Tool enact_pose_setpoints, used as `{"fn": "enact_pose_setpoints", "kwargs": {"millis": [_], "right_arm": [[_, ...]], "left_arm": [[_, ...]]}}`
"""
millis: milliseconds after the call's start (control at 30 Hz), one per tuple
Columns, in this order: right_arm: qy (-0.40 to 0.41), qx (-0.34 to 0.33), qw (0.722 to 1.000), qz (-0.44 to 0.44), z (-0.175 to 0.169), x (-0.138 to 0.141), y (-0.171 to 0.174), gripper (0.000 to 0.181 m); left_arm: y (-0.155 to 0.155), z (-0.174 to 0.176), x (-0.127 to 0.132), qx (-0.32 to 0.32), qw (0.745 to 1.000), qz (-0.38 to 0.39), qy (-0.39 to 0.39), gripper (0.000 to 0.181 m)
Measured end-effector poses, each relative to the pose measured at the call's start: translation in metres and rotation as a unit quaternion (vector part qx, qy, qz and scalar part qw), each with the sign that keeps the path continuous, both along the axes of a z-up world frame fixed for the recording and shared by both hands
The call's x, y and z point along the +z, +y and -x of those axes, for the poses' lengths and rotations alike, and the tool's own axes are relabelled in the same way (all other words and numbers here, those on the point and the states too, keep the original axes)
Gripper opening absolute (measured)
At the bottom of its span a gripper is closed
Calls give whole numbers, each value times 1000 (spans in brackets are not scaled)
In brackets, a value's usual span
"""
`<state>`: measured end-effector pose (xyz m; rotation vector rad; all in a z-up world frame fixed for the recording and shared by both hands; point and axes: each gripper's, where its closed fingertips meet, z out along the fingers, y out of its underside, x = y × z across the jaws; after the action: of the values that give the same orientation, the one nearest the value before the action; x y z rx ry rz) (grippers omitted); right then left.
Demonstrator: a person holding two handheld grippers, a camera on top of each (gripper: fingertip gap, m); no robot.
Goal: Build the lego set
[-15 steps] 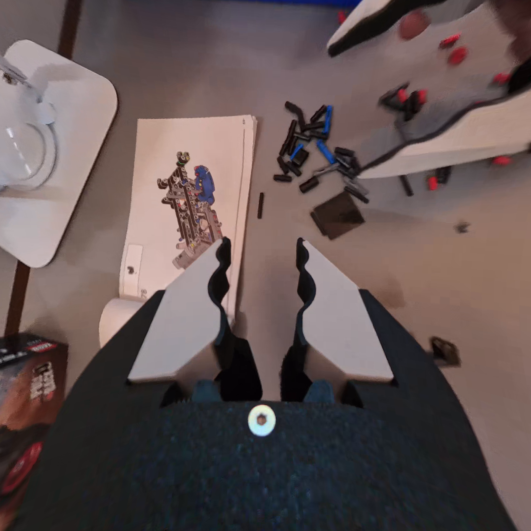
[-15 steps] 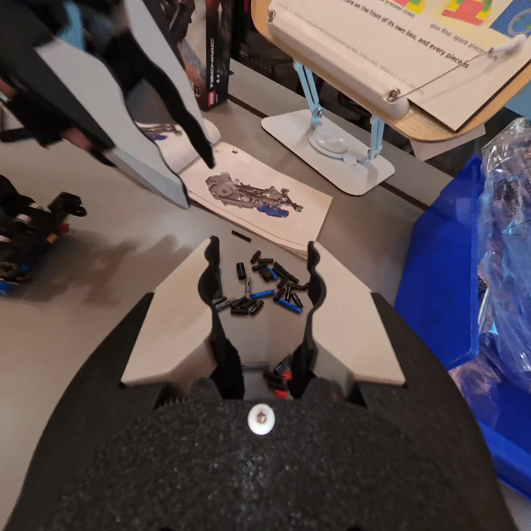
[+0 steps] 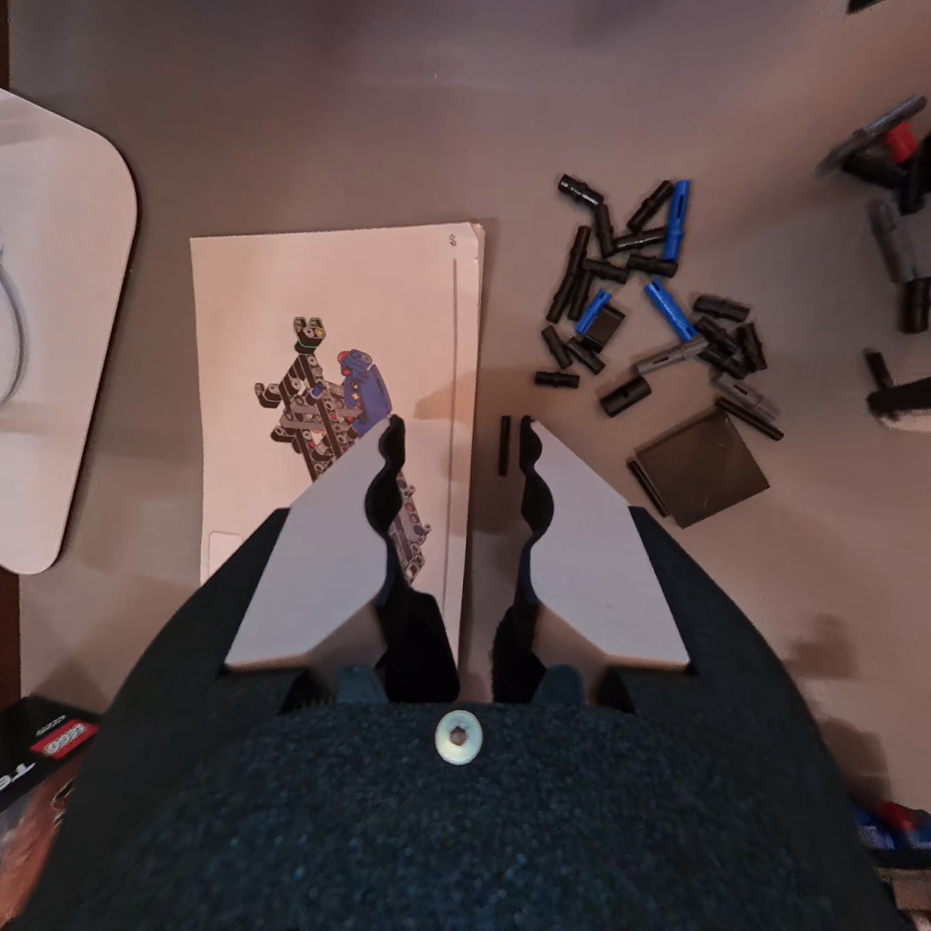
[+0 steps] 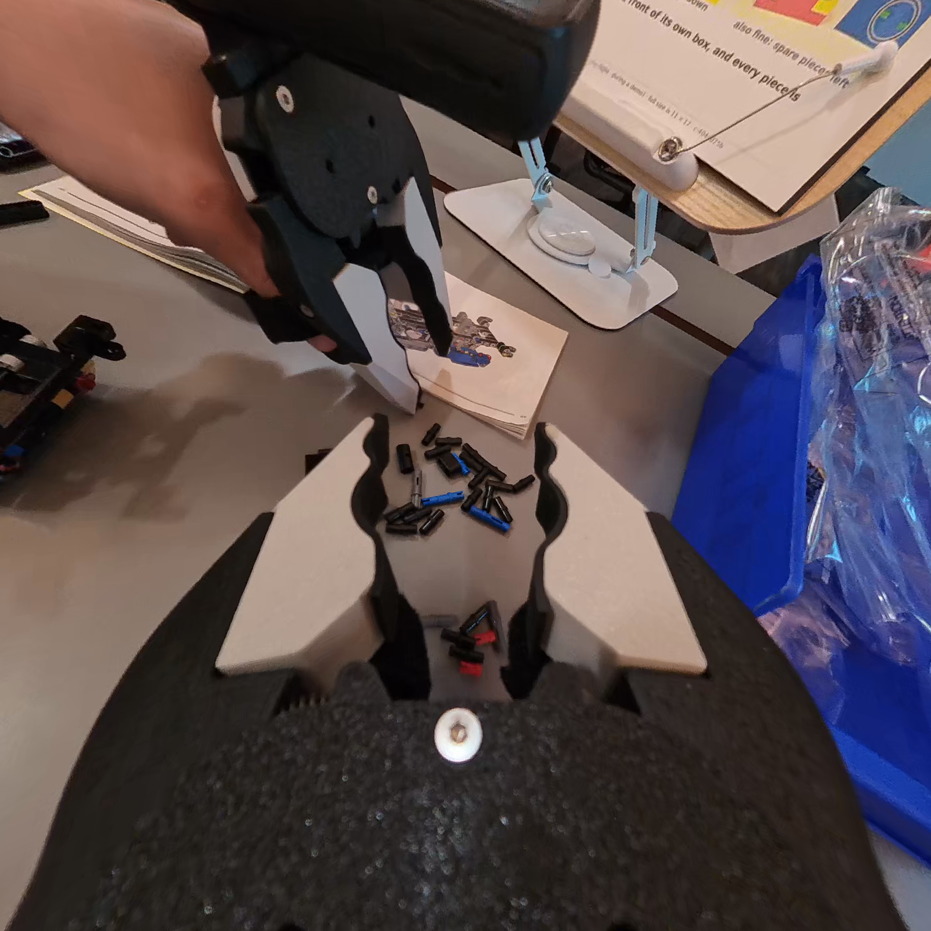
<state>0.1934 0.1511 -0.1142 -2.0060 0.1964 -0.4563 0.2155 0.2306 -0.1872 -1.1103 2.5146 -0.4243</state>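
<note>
My left gripper (image 3: 461,433) is open and low over the grey table. A single black pin (image 3: 504,446) lies between its fingertips, close to the right finger. A pile of black and blue pins (image 3: 645,287) and a flat black tile (image 3: 700,466) lie to the right. The open instruction booklet (image 3: 342,302) lies under the left finger. My right gripper (image 4: 461,433) is open and empty above the same pin pile (image 4: 453,488). The right wrist view shows the left gripper (image 4: 428,375), held by a hand, tips down beside the booklet (image 4: 493,373).
A part-built black model (image 4: 40,373) sits at the left. A blue bin (image 4: 745,478) with plastic bags (image 4: 881,352) stands at the right. A white stand base (image 4: 564,252) is behind the booklet. Red and black pins (image 4: 468,650) lie under my right gripper. A set box (image 3: 35,755) is at the left. About 11 centimeters separates my left fingertips from my right. It is some 6 centimeters from my left tips to the flat black tile (image 3: 700,466).
My left gripper has come down closer to the table, and the single black pin now lies between its fingertips. The right gripper has left the left wrist view.
</note>
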Motion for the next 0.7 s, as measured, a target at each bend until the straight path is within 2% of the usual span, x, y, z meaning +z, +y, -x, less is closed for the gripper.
{"fn": "enact_pose_setpoints", "kwargs": {"millis": [267,400,567,700], "right_arm": [[16,4,1000,9,0,-7,-1,55],[19,6,999,30,0,-17,-1,56],[21,4,999,39,-2,-22,-1,56],[26,6,999,40,-1,-24,-1,56]], "left_arm": [[-13,-7,-3,-12,999,39,17,28],[-21,-17,-1,-17,999,47,12,29],[-30,-46,7,-1,999,49,-16,32],[-36,-49,1,-3,998,63,-2,30]]}}
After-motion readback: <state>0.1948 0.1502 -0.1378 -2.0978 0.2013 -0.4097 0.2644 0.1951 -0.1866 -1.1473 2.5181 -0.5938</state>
